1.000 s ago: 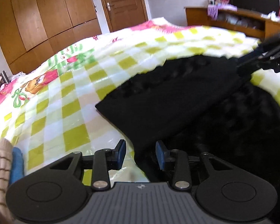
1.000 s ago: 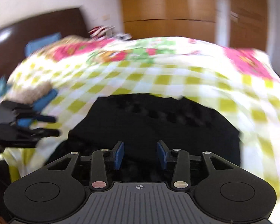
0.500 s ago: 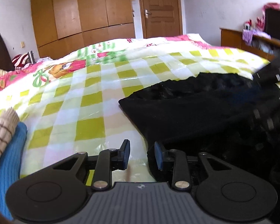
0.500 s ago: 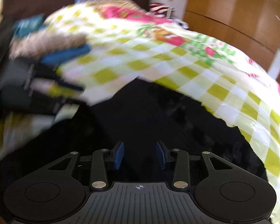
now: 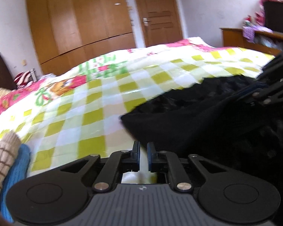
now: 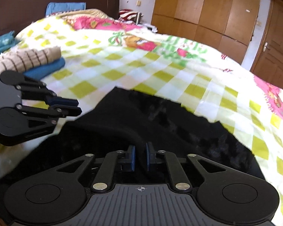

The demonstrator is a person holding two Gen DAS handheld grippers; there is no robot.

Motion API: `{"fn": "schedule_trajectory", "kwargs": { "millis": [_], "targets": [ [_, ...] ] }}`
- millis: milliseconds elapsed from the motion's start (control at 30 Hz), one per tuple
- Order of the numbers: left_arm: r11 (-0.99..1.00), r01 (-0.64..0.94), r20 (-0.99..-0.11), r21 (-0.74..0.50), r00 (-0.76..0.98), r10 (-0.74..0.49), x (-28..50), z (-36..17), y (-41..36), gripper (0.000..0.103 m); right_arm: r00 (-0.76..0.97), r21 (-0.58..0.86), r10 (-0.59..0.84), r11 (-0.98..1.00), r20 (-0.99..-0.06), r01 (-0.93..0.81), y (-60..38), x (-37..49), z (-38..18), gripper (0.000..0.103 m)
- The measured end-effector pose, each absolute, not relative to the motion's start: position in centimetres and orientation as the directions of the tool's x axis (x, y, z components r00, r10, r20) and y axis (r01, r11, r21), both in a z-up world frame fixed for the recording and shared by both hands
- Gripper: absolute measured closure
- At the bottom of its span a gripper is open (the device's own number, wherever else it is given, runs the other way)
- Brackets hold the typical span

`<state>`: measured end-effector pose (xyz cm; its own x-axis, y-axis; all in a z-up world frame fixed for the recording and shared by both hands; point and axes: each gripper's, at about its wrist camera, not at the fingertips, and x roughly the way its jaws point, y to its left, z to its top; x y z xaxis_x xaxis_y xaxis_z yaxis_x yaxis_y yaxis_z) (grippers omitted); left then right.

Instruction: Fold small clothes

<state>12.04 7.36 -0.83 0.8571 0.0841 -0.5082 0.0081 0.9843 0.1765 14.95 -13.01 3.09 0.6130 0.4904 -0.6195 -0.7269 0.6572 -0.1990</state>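
the black garment (image 6: 160, 124) lay rumpled and unfolded on the checked bedspread (image 6: 122, 71). the right gripper (image 6: 140, 157) had just closed, pinching its near edge; the left gripper (image 5: 143, 155) was shut, apparently on nothing. two folded pieces (image 6: 34, 62) sat nearby, so this fold remained.

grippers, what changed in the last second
Both jaws have just closed: the right gripper on a fold of the black garment, the left gripper beside its edge, only checked bedspread showing in its gap. The garment stays spread out; the folded pile is unmoved.
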Motion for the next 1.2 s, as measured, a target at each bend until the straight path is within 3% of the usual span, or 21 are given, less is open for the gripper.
{"fn": "schedule_trajectory", "kwargs": {
  "millis": [133, 233, 467, 500, 633, 933, 1200],
  "targets": [
    [0.975, -0.081, -0.506, 0.207, 0.844, 0.178, 11.5, -1.0, 9.3, 0.082, 0.652, -0.268, 0.513, 0.632, -0.558, -0.727, -11.4, 14.3, 3.4, 0.096],
    [0.976, -0.108, -0.543, 0.187, 0.817, 0.194, 11.0, -1.6, 10.6, 0.082, 0.627, -0.267, 0.5, 0.613, -0.597, -0.743, -9.8, 14.6, 1.3, 0.094],
    [0.982, 0.116, -0.506, 0.148, 0.862, -0.025, 13.1, 0.8, 9.9, 0.076, 0.558, -0.167, 0.5, 0.627, -0.662, -0.761, -13.1, 14.2, 2.8, 0.085],
    [0.976, 0.177, -0.525, 0.131, 0.847, -0.083, 14.4, 1.2, 9.9, 0.07, 0.542, -0.132, 0.517, 0.632, -0.662, -0.764, -13.9, 14.3, 3.6, 0.085],
    [0.958, 0.275, -0.559, 0.078, 0.808, -0.187, 18.3, 1.8, 10.1, 0.068, 0.498, -0.031, 0.599, 0.619, -0.627, -0.785, -15.0, 17.4, 6.3, 0.076],
    [0.977, 0.207, -0.515, 0.053, 0.844, -0.151, 11.3, -0.3, 8.9, 0.068, 0.257, 0.158, 0.682, 0.483, -0.685, -0.861, -6.6, 28.4, 1.8, 0.075],
    [0.985, 0.172, -0.515, 0.024, 0.846, -0.135, 11.3, -2.3, 8.1, 0.064, 0.187, 0.093, 0.629, 0.385, -0.755, -0.918, -3.0, 29.8, 0.3, 0.07]
  ]
}}
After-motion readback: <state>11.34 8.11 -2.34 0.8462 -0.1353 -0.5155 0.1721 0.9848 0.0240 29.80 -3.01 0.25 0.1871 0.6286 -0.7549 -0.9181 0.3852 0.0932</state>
